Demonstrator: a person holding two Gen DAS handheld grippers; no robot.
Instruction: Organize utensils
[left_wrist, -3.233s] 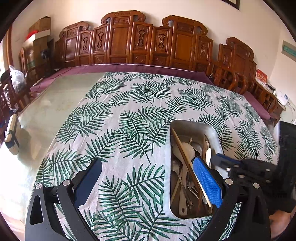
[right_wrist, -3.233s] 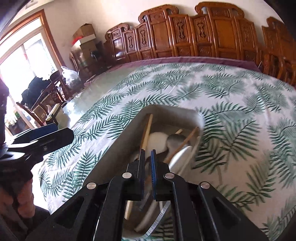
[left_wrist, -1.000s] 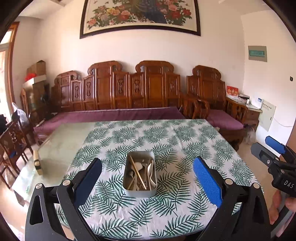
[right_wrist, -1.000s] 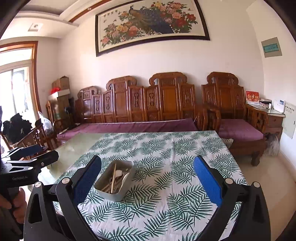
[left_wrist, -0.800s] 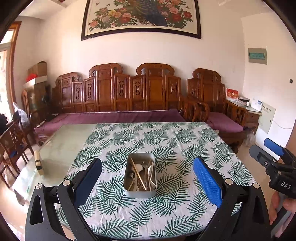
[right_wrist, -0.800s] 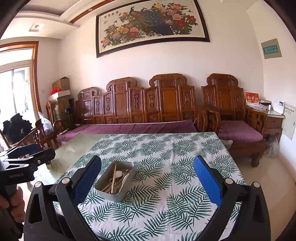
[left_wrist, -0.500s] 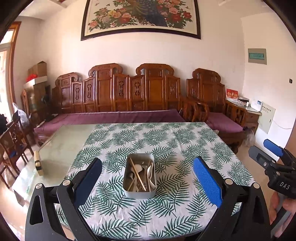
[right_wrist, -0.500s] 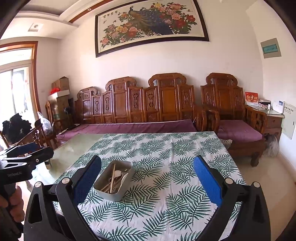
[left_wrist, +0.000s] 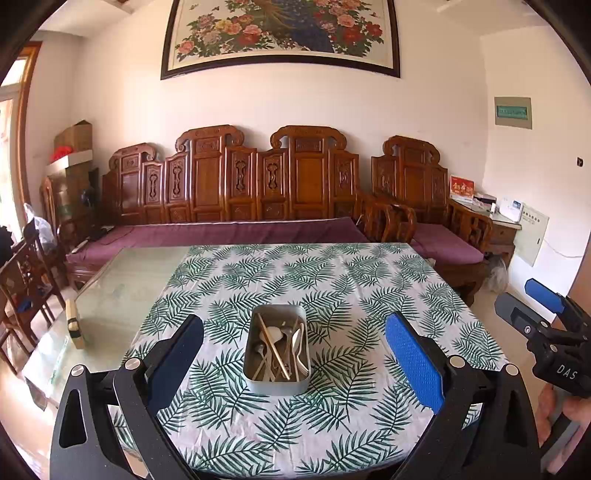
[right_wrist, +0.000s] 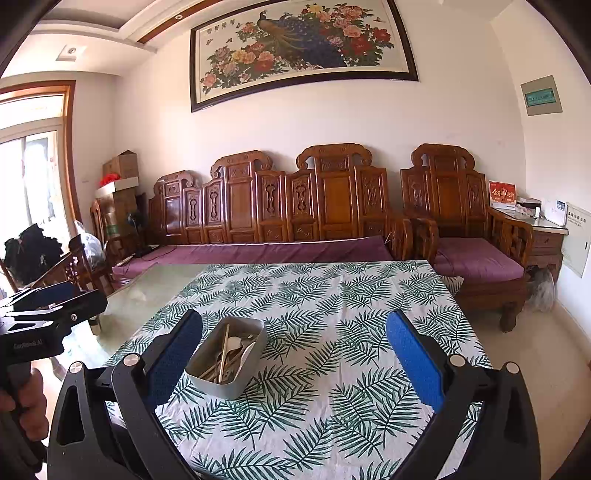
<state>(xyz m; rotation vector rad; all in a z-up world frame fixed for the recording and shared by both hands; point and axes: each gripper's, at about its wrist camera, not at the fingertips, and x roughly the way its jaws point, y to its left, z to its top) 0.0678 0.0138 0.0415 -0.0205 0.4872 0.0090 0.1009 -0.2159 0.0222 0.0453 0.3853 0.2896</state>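
A metal tray sits on a palm-leaf tablecloth, toward its near edge, with a carved wooden bench beyond the cloth's far edge. Spoons, forks and chopsticks lie jumbled inside the tray; no utensil is seen on the cloth around it. The left gripper and right gripper both hover well back from the tray, jaws spread wide and empty. Gathering appears finished; nothing obvious remains.
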